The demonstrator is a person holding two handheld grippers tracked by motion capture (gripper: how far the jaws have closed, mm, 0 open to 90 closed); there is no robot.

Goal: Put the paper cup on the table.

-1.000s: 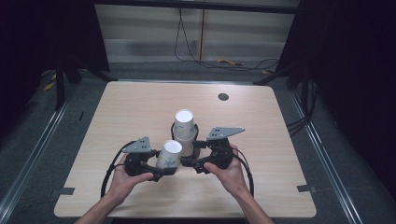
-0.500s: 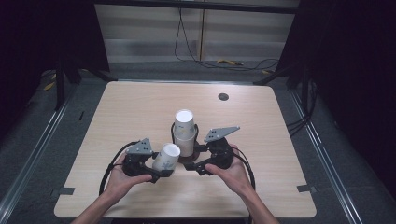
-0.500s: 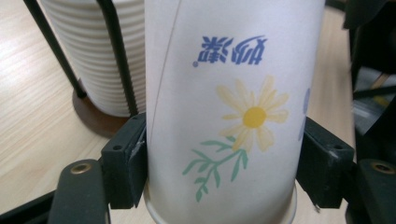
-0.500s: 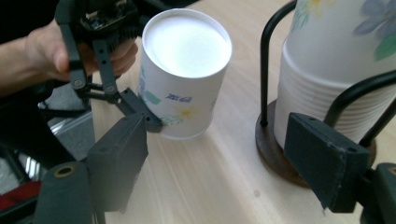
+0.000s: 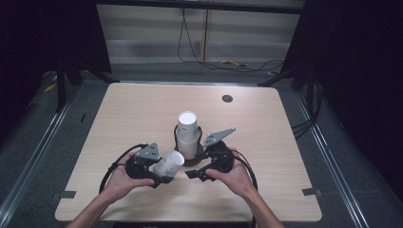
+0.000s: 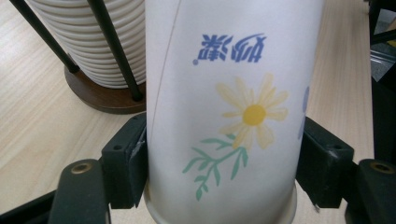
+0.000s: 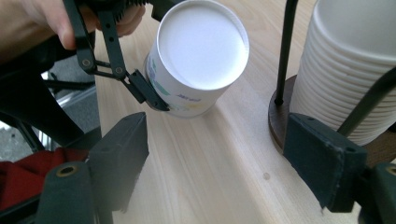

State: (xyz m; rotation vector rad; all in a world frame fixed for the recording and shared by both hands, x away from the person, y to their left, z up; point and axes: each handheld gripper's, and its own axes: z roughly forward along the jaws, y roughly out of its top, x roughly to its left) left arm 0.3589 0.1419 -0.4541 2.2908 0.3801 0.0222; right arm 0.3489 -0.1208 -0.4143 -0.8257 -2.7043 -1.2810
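Left gripper view: the paper cup (image 6: 224, 112) is clamped near its rim by the left hand-held gripper (image 6: 224, 172) just beside the cup stack (image 5: 188, 135) on the table (image 5: 285, 142), so it could be crushed or slipped if squeezed harder, while the right hand-held gripper (image 7: 229, 163), its jaws just closing, is left empty.

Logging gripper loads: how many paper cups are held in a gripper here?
1: a flower-printed cup clamped in the left gripper. The right gripper holds none; the other cups sit stacked in the holder.
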